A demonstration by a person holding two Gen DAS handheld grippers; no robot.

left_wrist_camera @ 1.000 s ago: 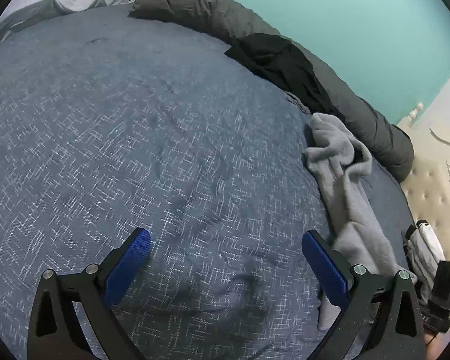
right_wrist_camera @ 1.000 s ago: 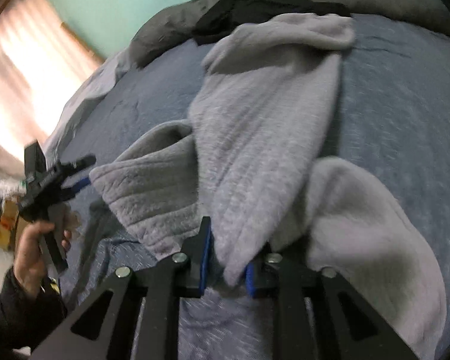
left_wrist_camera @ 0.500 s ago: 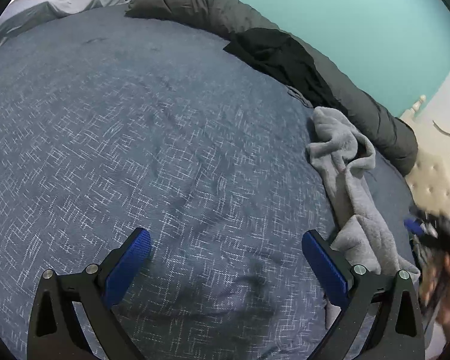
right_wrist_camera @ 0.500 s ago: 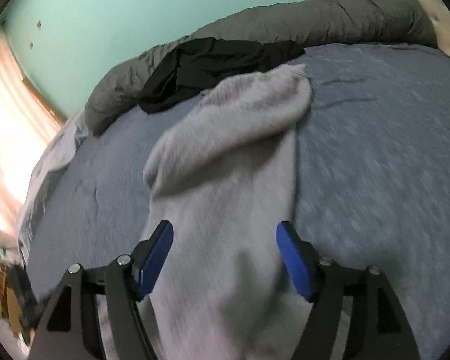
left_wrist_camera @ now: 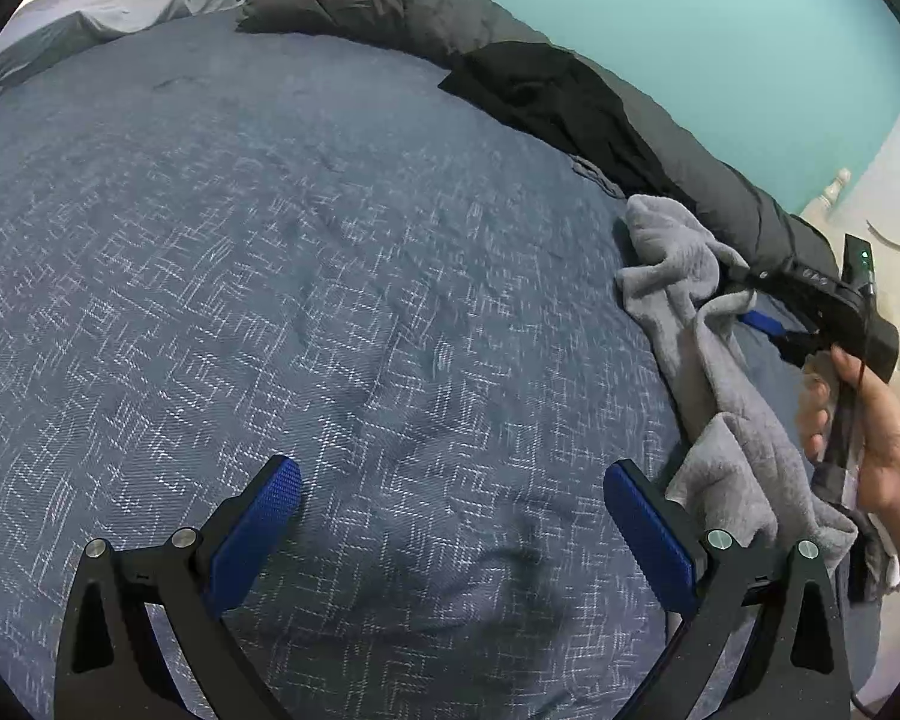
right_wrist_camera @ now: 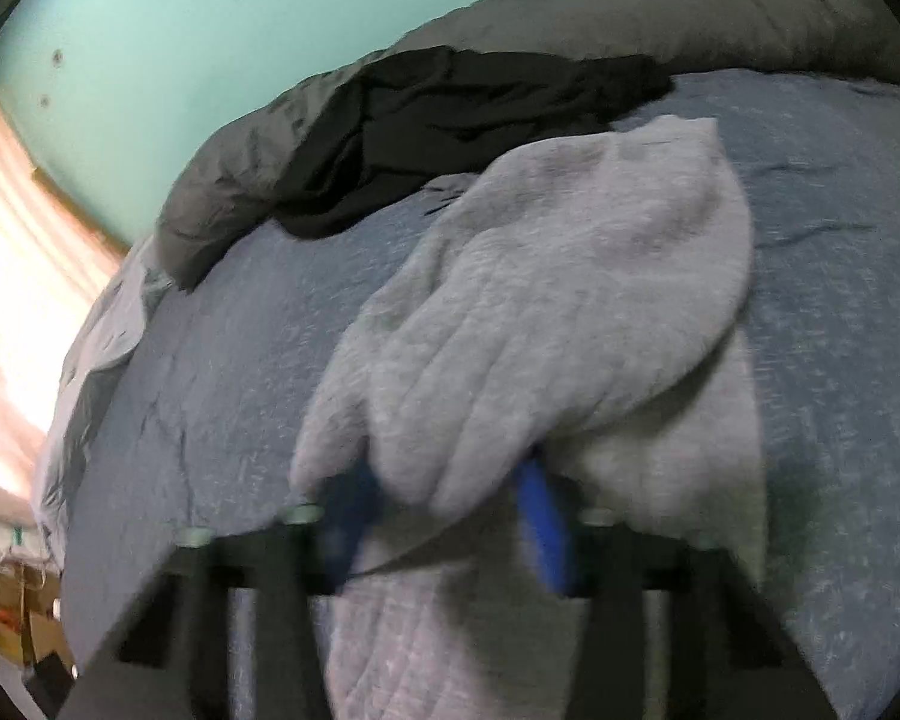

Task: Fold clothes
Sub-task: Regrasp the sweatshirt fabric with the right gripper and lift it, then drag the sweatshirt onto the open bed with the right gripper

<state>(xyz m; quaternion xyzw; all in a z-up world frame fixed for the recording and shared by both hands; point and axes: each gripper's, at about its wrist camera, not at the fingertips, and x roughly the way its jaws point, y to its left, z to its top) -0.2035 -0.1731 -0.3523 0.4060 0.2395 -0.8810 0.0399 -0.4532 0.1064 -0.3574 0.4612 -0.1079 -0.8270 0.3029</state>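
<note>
A grey fleece garment (left_wrist_camera: 714,372) lies crumpled along the right side of the blue patterned bedspread (left_wrist_camera: 330,276). My left gripper (left_wrist_camera: 449,474) hovers open over bare bedspread, left of the garment, with nothing between its fingers. A person's hand (left_wrist_camera: 870,438) holds my right gripper (left_wrist_camera: 744,297) at the garment's upper part. In the blurred right wrist view, the right gripper (right_wrist_camera: 444,504) has its jaws partly closed, and they straddle a thick fold of the garment (right_wrist_camera: 570,300). A clear gap still shows between the blue pads (right_wrist_camera: 543,522).
A black garment (left_wrist_camera: 546,90) lies on a rolled dark grey duvet (left_wrist_camera: 360,0) along the far edge by the teal wall. A cream headboard (left_wrist_camera: 894,240) is at the right. Cardboard boxes (right_wrist_camera: 18,618) sit on the floor beyond the bed's left edge.
The right gripper let go of the garment's near end, opened wide, moved forward, and its jaws have now narrowed around a fold higher up. The left gripper has barely moved.
</note>
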